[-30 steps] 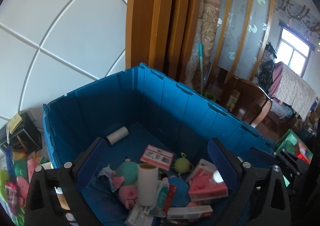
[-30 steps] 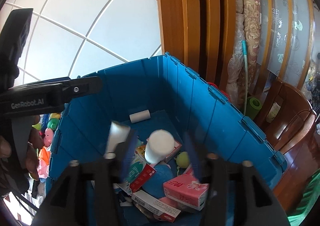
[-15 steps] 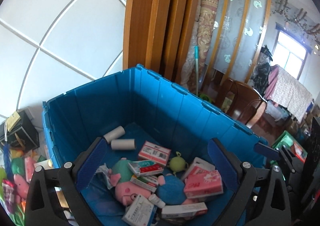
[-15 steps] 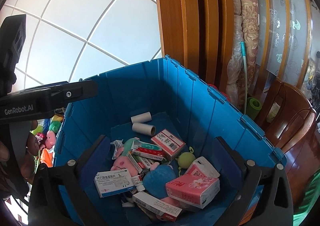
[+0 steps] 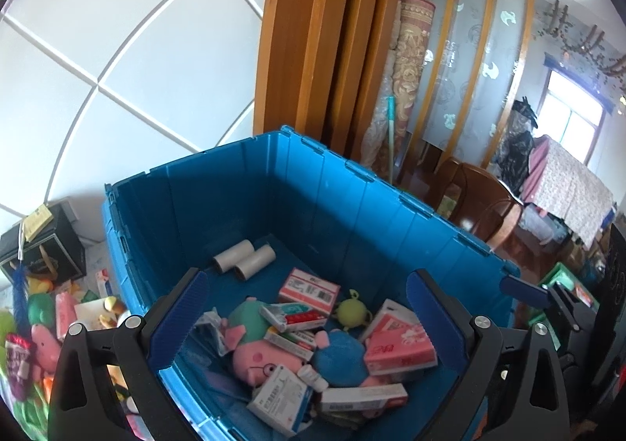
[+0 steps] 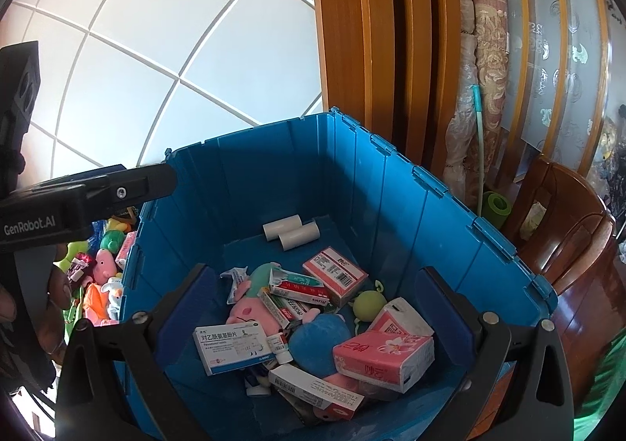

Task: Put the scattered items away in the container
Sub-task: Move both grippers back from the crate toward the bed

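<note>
A blue container stands below both grippers. Inside lie two white rolls side by side at the far end. Nearer are a pink pig plush, a blue round plush, a green toy, a pink tissue pack and several medicine boxes. My left gripper hovers over the container's near side, open and empty. My right gripper hangs beside it, jaws wide open with nothing between them.
More toys lie scattered outside the container's left wall, near a black box. A wooden chair, a rolled carpet and wooden pillars stand behind and to the right. A green crate sits at far right.
A white roll and a toothpaste box dropped from my right gripper, whose jaws spread wide. The roll now rests beside the other roll. My left gripper drifted slightly left.
</note>
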A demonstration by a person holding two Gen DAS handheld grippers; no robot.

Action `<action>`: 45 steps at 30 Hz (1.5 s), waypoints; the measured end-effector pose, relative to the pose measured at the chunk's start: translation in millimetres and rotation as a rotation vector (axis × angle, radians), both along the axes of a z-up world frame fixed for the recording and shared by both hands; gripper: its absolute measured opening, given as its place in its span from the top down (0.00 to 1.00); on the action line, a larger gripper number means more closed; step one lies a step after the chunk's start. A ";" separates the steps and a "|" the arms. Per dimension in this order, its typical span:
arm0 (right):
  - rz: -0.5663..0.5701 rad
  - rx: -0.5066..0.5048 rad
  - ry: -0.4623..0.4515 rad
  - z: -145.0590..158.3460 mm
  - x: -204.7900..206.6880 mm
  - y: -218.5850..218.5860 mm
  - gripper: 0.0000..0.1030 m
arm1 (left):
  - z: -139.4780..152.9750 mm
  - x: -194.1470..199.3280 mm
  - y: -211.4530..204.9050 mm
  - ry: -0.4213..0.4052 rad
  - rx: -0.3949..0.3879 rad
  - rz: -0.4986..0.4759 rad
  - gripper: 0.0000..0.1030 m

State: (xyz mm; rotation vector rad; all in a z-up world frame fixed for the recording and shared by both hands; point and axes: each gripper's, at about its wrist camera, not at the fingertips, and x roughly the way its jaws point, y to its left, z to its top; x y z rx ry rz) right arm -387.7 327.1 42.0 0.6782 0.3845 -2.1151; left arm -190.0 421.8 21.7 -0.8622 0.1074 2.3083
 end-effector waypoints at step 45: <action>0.367 0.012 0.081 -4.0 197.6 -127.0 0.00 | -33.5 24.2 -292.3 -0.051 0.025 0.418 0.01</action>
